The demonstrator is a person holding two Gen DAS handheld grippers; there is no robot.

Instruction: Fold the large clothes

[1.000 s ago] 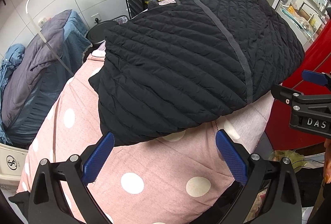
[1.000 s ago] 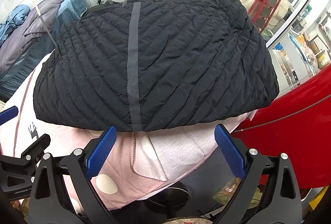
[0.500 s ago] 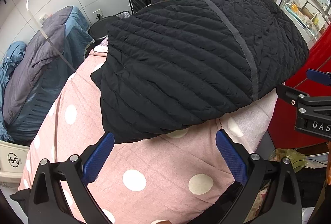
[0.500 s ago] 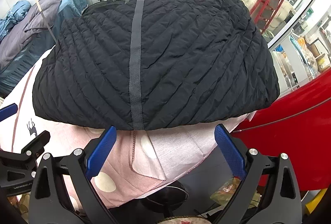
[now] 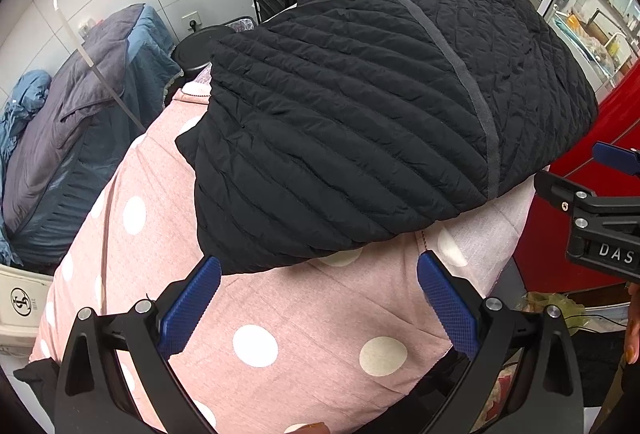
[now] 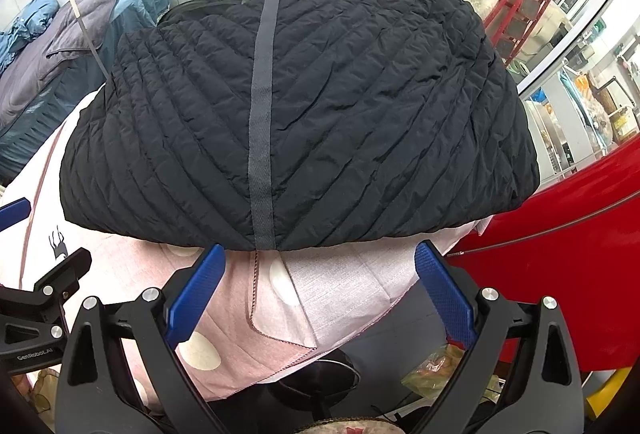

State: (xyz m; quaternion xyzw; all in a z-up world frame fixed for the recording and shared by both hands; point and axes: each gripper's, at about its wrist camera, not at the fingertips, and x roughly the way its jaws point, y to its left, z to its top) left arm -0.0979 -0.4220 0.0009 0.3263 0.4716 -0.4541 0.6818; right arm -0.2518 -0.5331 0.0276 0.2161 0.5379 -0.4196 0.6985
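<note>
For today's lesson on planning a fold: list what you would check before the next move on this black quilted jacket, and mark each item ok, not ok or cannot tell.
1. Left gripper open, holding nothing: ok.
2. Right gripper open, holding nothing: ok.
3. Black quilted jacket lies on the pink dotted cloth, near hem facing both grippers: ok.
4. Jacket surface flat, no loose sleeve showing on top: ok.
5. Jacket's right edge clear of the table edge: not ok; it overhangs by the red panel.
6. Layers underneath aligned: cannot tell, hidden.
</note>
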